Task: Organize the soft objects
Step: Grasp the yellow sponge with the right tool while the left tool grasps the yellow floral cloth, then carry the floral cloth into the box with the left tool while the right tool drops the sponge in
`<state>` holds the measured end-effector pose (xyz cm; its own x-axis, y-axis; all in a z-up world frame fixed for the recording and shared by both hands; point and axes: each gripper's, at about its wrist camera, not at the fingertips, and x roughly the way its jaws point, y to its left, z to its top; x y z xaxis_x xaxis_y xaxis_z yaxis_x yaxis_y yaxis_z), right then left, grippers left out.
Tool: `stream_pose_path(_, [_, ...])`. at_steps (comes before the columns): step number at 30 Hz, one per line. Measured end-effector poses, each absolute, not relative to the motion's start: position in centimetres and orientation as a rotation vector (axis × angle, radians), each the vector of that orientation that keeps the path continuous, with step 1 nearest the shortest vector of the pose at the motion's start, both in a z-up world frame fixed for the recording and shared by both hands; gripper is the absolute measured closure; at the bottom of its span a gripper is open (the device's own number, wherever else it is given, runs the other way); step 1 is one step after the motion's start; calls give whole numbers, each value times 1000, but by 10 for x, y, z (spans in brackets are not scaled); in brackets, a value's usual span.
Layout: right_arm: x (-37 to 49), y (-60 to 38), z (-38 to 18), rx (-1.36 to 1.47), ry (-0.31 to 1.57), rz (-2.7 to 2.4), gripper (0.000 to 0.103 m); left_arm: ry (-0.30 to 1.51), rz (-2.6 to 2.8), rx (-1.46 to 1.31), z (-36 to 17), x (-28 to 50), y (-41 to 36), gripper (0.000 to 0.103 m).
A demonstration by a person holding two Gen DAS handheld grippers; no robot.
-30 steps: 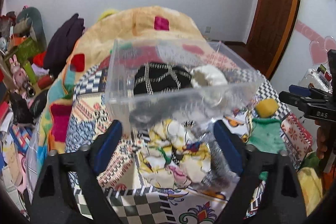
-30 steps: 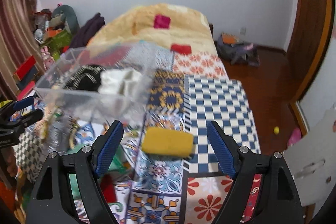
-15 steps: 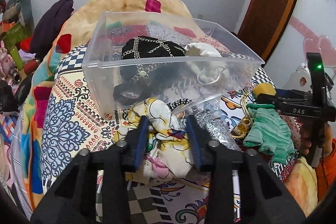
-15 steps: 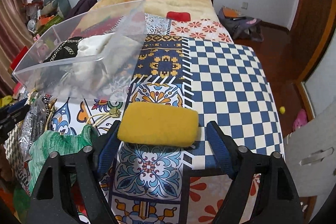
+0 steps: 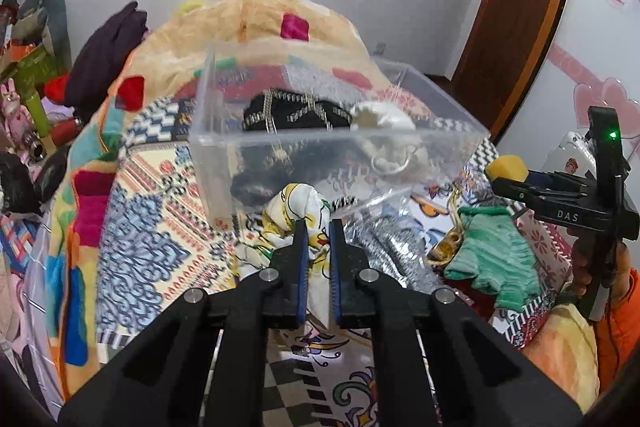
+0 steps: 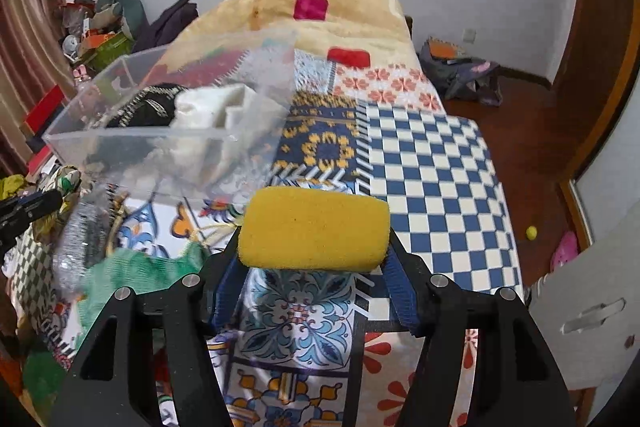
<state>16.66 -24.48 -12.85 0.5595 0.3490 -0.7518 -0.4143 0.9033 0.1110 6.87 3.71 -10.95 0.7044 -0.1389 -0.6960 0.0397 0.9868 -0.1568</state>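
My left gripper is shut on a white floral cloth that lies bunched on the bed in front of a clear plastic bin. The bin holds a black studded item and a white soft item. My right gripper is shut on a yellow sponge and holds it above the patterned bedspread, to the right of the bin. The right gripper also shows in the left wrist view with the sponge.
A green knitted cloth and a silvery glitter bag lie on the bed right of the floral cloth. A quilt is heaped behind the bin. Clutter lines the left wall. A wooden door stands at right.
My left gripper closed on the floral cloth. My right gripper closed on the yellow sponge and lifted it off the bedspread.
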Motion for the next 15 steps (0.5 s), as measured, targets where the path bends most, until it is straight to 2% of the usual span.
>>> stream_pose_path(15, [145, -211, -49, -90, 655, 570, 43, 555, -82, -114, -23, 66, 47, 95])
